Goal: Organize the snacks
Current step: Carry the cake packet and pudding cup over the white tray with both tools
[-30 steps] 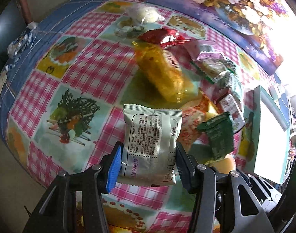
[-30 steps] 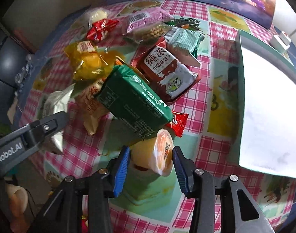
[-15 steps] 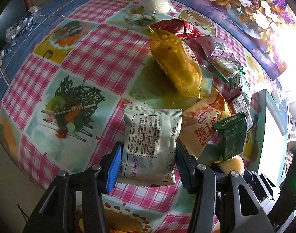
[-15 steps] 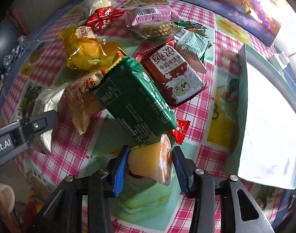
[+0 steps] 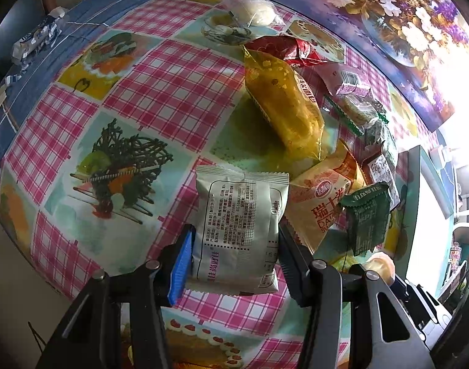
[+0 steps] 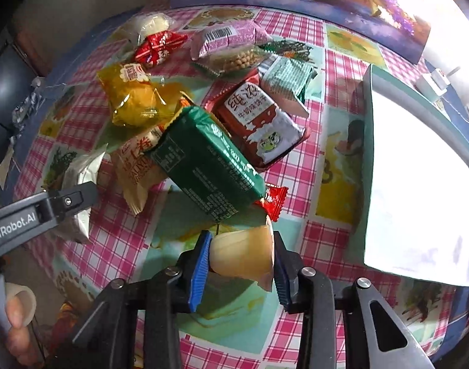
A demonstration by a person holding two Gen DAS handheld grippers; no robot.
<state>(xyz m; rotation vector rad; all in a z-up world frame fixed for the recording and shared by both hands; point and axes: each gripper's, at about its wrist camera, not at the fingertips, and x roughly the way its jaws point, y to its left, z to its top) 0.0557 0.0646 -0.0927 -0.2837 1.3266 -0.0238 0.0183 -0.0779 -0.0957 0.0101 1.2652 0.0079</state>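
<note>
Checked oilcloth (image 6: 299,141) covers the surface, snacks heaped mid-surface; toward the left edge the left gripper (image 5: 234,253) is clamped on one silver packet (image 5: 239,227); at the near edge the right gripper (image 6: 242,256) is closing on one jelly cup (image 6: 243,252), between its fingers; by the right edge one white tray (image 6: 419,184) lies bare, so sorting seems barely begun; roughly ten packets remain.
</note>
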